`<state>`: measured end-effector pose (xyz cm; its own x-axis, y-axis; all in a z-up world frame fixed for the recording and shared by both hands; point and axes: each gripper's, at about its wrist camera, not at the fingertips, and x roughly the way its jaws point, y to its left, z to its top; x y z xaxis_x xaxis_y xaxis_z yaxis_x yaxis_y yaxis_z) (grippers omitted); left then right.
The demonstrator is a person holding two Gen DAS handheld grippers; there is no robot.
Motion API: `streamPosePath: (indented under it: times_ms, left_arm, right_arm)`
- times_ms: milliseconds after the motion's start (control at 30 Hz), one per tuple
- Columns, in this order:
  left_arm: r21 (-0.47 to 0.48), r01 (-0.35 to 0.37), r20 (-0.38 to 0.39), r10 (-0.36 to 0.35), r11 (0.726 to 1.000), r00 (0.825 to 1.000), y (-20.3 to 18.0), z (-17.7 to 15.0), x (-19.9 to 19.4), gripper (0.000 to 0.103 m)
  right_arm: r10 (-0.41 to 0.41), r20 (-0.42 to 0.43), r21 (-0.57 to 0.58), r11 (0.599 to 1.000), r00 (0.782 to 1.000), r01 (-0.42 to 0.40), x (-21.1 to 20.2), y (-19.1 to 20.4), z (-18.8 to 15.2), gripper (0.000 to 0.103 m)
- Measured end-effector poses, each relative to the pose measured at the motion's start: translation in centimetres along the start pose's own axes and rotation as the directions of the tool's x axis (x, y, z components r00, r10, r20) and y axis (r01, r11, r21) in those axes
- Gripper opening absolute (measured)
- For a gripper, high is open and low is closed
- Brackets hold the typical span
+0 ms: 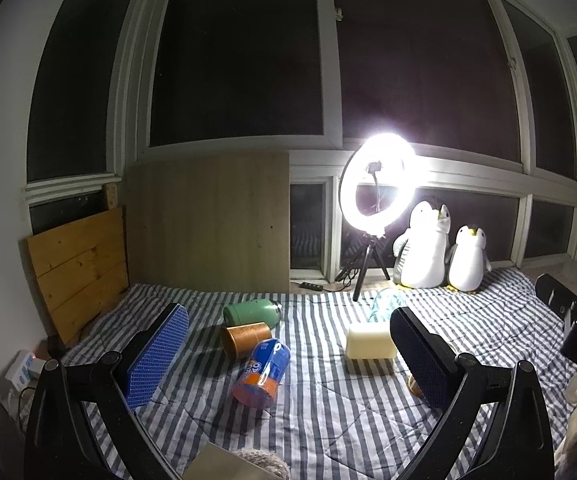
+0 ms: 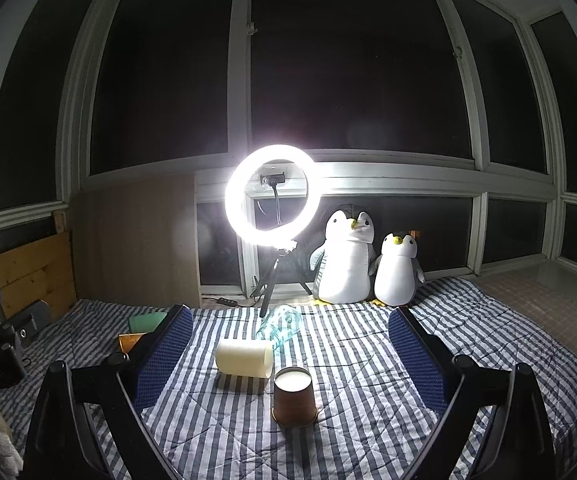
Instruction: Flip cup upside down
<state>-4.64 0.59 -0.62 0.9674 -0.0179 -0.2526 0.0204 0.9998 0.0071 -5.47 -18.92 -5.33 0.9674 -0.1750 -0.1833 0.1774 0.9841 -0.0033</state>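
**Brown Cup Stands Bottom-Up on the Striped Bed**

Some things are hard to see. In the left view, the right finger hides all but a small orange bit of the brown paper cup (image 1: 415,387). In the right view, the left finger covers part of a green can and part of a copper can. The clear glass bottle (image 2: 279,326) lies on its side and looks faint against the light.

The brown paper cup (image 2: 294,402) sits on the blue and white striped bed cover (image 2: 348,432), near the camera, between the two fingers. Its wide rim is down and its white bottom faces up. Nothing touches it.

The right hand-held gripper (image 2: 290,354) is spread wide and holds nothing. The left hand-held gripper (image 1: 288,354) is also spread wide and holds nothing.

Counting: one brown cup, one cream block (image 2: 243,358) just behind it, one green can (image 1: 251,312), one copper can (image 1: 246,339), one blue and orange tube (image 1: 262,372), two soft toy penguins (image 2: 346,258), and one bright ring light (image 2: 274,194).
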Motion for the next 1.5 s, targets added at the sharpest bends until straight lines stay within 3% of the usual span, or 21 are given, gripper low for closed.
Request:
streamPosePath:
  times_ms: [1500]
  left_arm:
    - [-0.008,0.004,-0.006,-0.004,1.000,1.000,0.27,0.03,0.26,0.102]
  right_arm:
    - [0.019,-0.018,-0.018,1.000,1.000,-0.019,0.62,0.80,0.24,0.097]
